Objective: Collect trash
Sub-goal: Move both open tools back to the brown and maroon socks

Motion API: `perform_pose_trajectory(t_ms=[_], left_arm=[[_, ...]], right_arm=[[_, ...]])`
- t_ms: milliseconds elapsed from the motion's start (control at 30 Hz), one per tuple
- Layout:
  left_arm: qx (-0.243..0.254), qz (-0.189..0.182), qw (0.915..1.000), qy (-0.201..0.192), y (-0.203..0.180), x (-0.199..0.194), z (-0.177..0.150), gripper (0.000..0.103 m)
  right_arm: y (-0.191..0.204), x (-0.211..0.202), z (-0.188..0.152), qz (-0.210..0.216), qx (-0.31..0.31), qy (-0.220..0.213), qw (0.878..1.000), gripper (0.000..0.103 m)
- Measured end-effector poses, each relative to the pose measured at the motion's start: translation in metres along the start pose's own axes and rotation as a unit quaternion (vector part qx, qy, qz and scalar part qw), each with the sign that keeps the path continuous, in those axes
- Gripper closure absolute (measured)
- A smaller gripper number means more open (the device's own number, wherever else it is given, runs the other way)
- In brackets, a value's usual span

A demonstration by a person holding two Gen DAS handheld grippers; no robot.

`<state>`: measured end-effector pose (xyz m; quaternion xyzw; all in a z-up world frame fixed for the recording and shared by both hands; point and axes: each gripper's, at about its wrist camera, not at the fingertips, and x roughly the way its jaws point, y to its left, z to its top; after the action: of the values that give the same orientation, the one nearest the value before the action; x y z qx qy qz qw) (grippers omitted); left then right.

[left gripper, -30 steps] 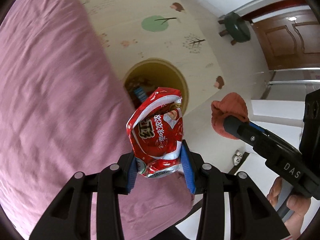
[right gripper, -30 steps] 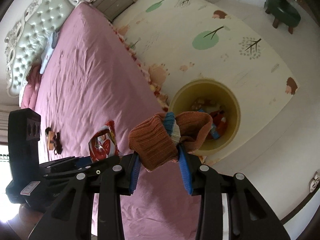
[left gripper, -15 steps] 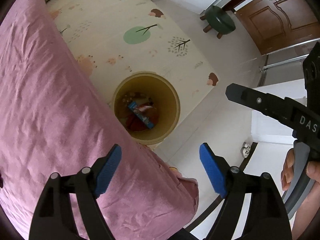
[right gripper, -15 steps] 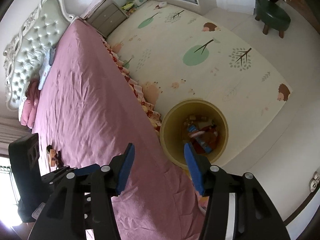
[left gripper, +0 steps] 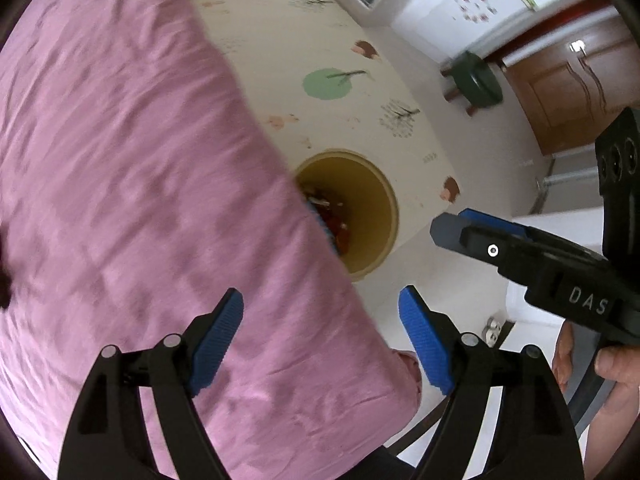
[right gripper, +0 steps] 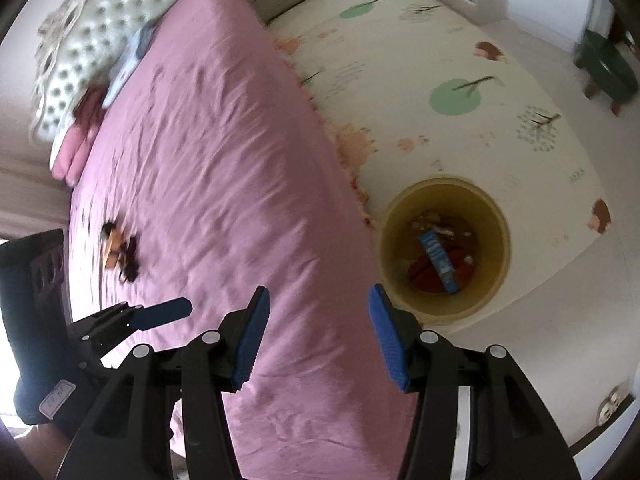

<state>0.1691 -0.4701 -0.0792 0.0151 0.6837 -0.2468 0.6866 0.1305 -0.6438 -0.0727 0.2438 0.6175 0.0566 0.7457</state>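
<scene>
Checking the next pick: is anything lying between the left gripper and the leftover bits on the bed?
Nothing visible does. In the right wrist view, only bare pink bedspread separates the open left gripper from the small dark-and-brown clutter, which is too blurred to identify.

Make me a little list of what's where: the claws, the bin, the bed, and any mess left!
left claw: open, holding nothing, over the bed's edge
right claw: open, holding nothing
bin: yellow, round, on the floor mat beside the bed
inside bin: blue box lying on something red
bed: pink cover, wrinkled
left on bed: small dark and tan clutter, too blurry to name
stool: green, far across the floor
</scene>
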Motion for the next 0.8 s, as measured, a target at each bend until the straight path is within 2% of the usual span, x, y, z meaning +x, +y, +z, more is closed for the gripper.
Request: perform_pose_trajectory(t_ms=[300,467,800], left_arm=[[-0.103,0.014,0.9941,-0.031,0.095,-0.039,-0.057,0.023],[-0.155,0.022,0.9867,-0.045,0.152,-0.057,-0.086,0.023],[-0.231,0.02,0.9705,-0.068,0.253,-0.085,-0.118,0.023]], right_arm=[[0.102,0.041,-0.021,0.019,-0.094,0.052,0.994,0.052],[0.158,0.067,-0.034,0.03,-0.128,0.071,0.989,0.052],[0.249,0.112,-0.038,0.041,-0.166,0.095,0.981,0.052]])
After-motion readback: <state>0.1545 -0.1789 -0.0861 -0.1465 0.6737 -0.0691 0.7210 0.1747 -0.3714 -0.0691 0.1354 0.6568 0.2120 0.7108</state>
